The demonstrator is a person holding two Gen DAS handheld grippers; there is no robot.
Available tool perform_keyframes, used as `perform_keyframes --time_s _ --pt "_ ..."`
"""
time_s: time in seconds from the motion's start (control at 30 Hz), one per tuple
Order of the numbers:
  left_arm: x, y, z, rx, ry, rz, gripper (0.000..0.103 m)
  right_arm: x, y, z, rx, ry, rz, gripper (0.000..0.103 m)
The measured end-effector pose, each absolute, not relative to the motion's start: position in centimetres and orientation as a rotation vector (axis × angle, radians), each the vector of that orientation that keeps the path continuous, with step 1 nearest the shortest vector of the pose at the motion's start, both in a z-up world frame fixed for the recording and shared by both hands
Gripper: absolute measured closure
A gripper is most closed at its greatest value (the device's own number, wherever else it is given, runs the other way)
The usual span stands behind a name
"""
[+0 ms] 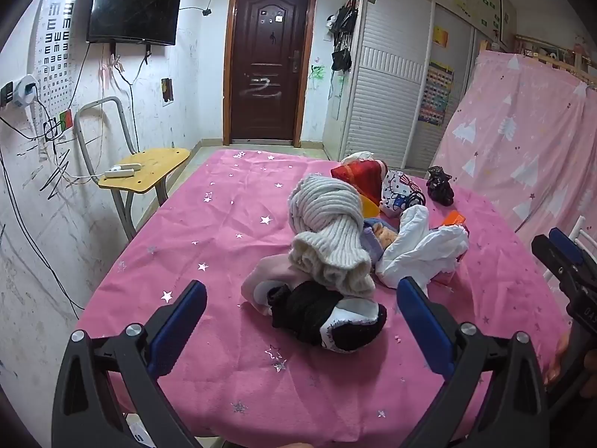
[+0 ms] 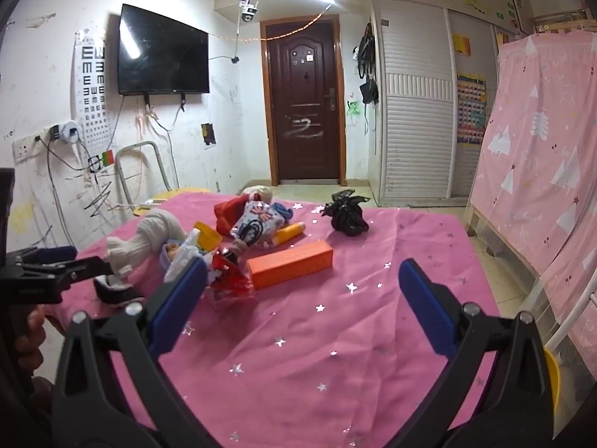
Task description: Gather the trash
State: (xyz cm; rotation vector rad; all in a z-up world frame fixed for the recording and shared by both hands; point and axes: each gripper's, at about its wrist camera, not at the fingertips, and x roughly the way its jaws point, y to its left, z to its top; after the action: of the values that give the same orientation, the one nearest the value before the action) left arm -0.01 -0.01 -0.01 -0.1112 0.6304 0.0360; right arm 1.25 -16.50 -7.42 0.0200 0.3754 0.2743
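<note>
A wooden-seated chair (image 1: 147, 171) with a bent metal tube frame is seen at the far left, beside the table, with a white power strip (image 1: 121, 171) laid on its seat. The table is covered by a pink felt-like cloth (image 1: 231, 224) scattered with shiny silver stars.

In the left wrist view, the left gripper (image 1: 302, 330) is held with its blue-padded jaws wide apart and nothing between the pads. Just beyond them, a rolled black-and-white sock (image 1: 328, 317) is found, soft and lumpy, touching a pale pink cloth (image 1: 268, 276). Behind these a thick ribbed cream knit (image 1: 328, 231) is piled, and to its right a crumpled white plastic bag (image 1: 421, 246), thin and creased.

Farther right, seen from the right wrist, a crinkled red foil wrapper (image 2: 229, 280) lies just beside the left pad of the right gripper (image 2: 302, 295), whose jaws are likewise spread wide and empty. A smooth rectangular orange box (image 2: 291, 263) lies just beyond the gap between them. Behind it, a printed white pouch (image 2: 257, 224) and a yellow tube (image 2: 291, 231) are seen, with red fabric (image 2: 227, 212) at the back. A knotted black plastic bag (image 2: 347, 214), glossy and wrinkled, sits alone at the far side, well apart from both grippers.
</note>
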Motion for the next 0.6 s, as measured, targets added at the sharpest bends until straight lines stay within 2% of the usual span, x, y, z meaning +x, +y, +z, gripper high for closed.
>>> perform_keyframes --time_s 0.6 --pt "0.02 -0.02 -0.04 -0.113 0.637 0.036 0.009 1.19 -16.66 -7.35 0.017 0.373 0.273 0.005"
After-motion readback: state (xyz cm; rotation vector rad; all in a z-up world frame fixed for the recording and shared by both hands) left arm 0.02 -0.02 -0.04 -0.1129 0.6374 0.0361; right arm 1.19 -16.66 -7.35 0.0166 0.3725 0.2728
